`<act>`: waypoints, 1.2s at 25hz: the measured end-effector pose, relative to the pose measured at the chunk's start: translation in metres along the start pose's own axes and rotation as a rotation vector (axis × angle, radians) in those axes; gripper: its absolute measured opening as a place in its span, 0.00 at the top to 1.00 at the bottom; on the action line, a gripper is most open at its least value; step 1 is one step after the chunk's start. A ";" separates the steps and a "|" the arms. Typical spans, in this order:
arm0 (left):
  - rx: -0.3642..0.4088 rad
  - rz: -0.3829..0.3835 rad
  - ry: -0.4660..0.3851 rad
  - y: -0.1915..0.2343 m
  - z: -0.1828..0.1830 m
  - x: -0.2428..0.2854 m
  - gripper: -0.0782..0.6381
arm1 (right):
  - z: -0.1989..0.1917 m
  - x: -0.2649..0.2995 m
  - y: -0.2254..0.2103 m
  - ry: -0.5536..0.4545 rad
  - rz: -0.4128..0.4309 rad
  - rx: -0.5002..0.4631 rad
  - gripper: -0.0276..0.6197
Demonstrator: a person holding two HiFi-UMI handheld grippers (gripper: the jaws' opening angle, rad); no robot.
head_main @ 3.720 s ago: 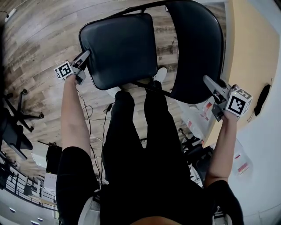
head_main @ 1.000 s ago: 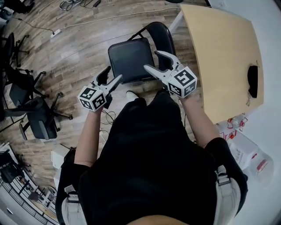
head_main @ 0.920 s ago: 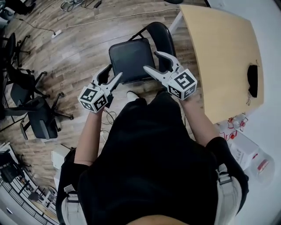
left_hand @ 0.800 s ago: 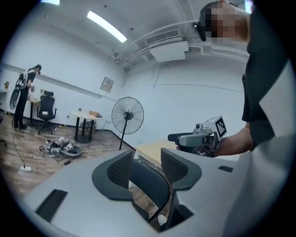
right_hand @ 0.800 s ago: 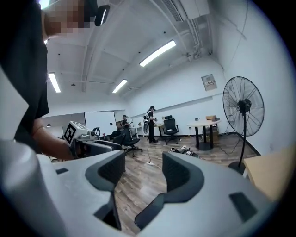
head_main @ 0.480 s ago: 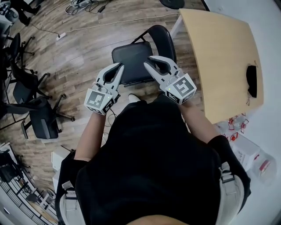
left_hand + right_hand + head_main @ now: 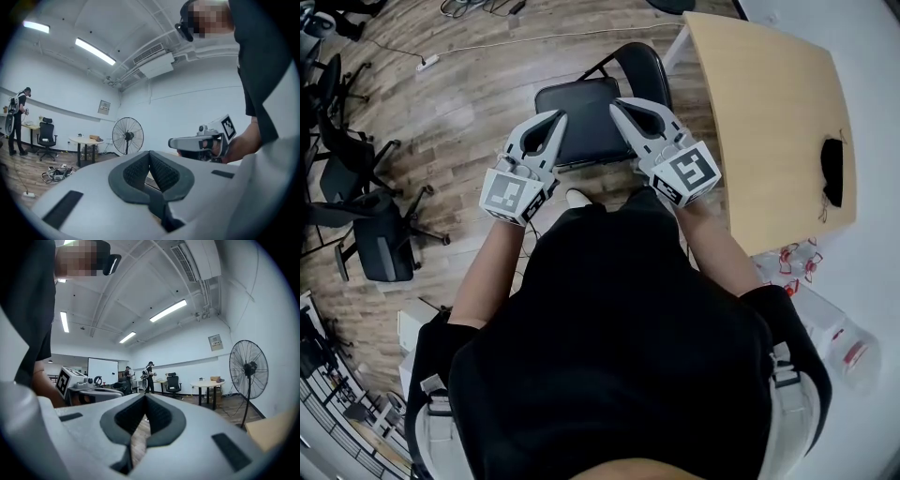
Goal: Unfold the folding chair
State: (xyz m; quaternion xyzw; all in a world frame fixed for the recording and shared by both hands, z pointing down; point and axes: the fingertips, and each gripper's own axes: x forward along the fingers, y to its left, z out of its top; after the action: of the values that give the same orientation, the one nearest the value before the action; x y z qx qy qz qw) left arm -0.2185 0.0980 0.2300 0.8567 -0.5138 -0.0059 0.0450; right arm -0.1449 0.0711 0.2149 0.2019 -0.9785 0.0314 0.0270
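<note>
Black folding chair stands unfolded on the wood floor, seat flat and backrest close to the left edge of the tan table. You hold the left gripper and the right gripper level and side by side, raised over the seat's near corners and apart from it. Both pairs of jaws have just closed, pads meeting tip to tip with nothing between them

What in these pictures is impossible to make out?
Folding chair legs: head view, mostly hidden under its seat.
Seat's near corners: head view, behind the left gripper and right gripper.
Dark thing on the table: head view, too small to identify.
</note>
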 end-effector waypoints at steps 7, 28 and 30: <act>-0.005 0.009 -0.013 0.000 0.005 -0.005 0.90 | 0.005 0.001 0.004 -0.014 -0.004 -0.003 0.95; 0.002 0.012 0.018 0.008 -0.006 0.003 0.90 | -0.011 0.005 -0.001 0.011 0.003 0.007 0.96; -0.004 0.015 0.019 0.008 -0.007 0.002 0.90 | -0.013 0.006 0.000 0.014 0.001 0.010 0.96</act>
State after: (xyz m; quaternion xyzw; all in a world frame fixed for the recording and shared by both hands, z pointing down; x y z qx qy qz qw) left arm -0.2245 0.0928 0.2382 0.8528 -0.5197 0.0016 0.0516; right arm -0.1496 0.0695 0.2279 0.2012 -0.9783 0.0377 0.0327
